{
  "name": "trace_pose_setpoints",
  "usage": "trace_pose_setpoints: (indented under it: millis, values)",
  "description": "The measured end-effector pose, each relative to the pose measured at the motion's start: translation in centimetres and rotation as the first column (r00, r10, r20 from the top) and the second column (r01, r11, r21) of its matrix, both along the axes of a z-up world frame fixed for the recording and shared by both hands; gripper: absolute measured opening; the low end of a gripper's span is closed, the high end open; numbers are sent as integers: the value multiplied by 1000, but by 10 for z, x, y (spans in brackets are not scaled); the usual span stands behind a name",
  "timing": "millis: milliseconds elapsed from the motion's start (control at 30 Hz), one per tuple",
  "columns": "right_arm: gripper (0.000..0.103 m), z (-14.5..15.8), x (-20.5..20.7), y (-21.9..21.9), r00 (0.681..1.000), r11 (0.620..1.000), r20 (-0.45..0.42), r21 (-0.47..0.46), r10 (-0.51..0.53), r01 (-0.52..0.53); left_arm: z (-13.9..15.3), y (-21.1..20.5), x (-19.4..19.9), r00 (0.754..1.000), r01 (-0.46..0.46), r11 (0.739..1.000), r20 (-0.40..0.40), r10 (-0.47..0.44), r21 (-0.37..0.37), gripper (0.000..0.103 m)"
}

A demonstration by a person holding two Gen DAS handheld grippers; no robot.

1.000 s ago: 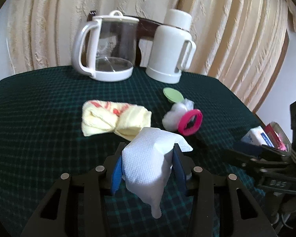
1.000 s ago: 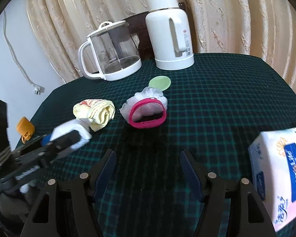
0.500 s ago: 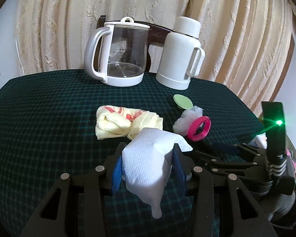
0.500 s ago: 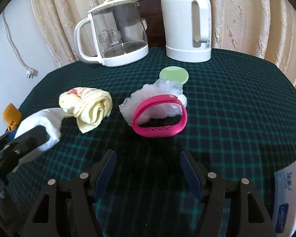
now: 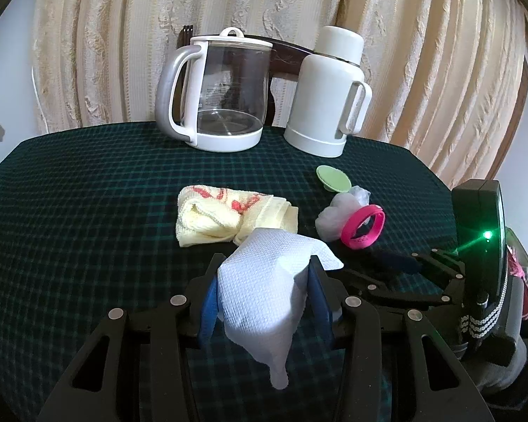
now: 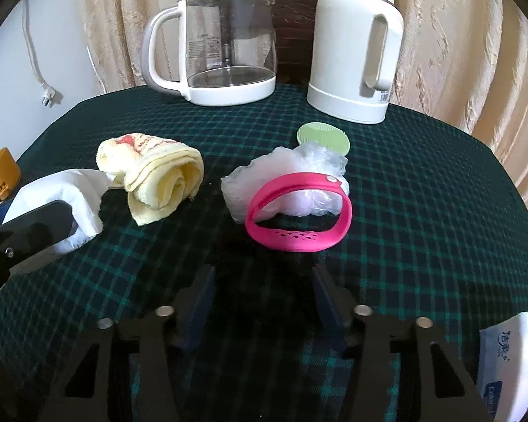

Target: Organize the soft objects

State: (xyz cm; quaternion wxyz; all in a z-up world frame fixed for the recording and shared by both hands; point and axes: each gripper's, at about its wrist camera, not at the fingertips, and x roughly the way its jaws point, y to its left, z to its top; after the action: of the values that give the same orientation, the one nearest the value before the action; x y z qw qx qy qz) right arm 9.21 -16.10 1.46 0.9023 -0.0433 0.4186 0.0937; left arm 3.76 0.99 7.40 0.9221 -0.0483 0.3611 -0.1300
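Observation:
My left gripper (image 5: 264,292) is shut on a folded white paper towel (image 5: 264,288) that drapes down between its fingers; it also shows in the right wrist view (image 6: 60,204). A rolled yellow towel (image 5: 228,216) (image 6: 158,179) lies just beyond it on the checked table. A pink band (image 6: 299,218) (image 5: 364,227) rests against a crumpled clear plastic bag (image 6: 285,179), with a green disc (image 6: 323,137) behind. My right gripper (image 6: 262,295) is open and empty, a short way in front of the pink band.
A glass kettle (image 5: 218,95) and a white thermos jug (image 5: 329,95) stand at the back edge before the curtain. A tissue pack (image 6: 510,358) lies at the front right. An orange object (image 6: 1,176) sits at the left table edge.
My right gripper has moved forward toward the pink band and bag, which now look larger. My left gripper has drawn back and up with the paper towel held.

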Motion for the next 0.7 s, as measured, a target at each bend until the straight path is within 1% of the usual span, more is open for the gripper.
trace_pose_setpoints:
  millis: [67, 100, 167, 200, 267, 433, 700]
  values:
    - [42, 1, 0, 0, 1000, 1000, 2, -2, 3, -3, 0, 0, 0, 1000, -1, 1000, 0, 1, 0, 47]
    - [40, 1, -1, 0, 1000, 1000, 2, -1, 1, -1, 0, 0, -1, 1000, -2, 1000, 1, 2, 1, 47]
    - [28, 2, -2, -2, 1000, 1000, -1, 5, -2, 2, 0, 0, 0, 1000, -3, 1000, 1, 3, 1, 47]
    - [26, 2, -2, -3, 1000, 1000, -5, 12, -5, 5, 0, 0, 0, 1000, -3, 1000, 1, 3, 1, 47]
    - [18, 2, -3, -6, 1000, 1000, -10, 28, -10, 11, 0, 1, 0, 1000, -4, 1000, 3, 4, 2, 46]
    - [15, 4, -9, -16, 1000, 995, -23, 97, -22, 24, 1, 0, 0, 1000, -6, 1000, 9, 6, 11, 47]
    - [14, 26, -31, -27, 998, 985, 37, 165, -50, 43, 2, -2, -1, 1000, -8, 1000, 18, 8, 29, 47]
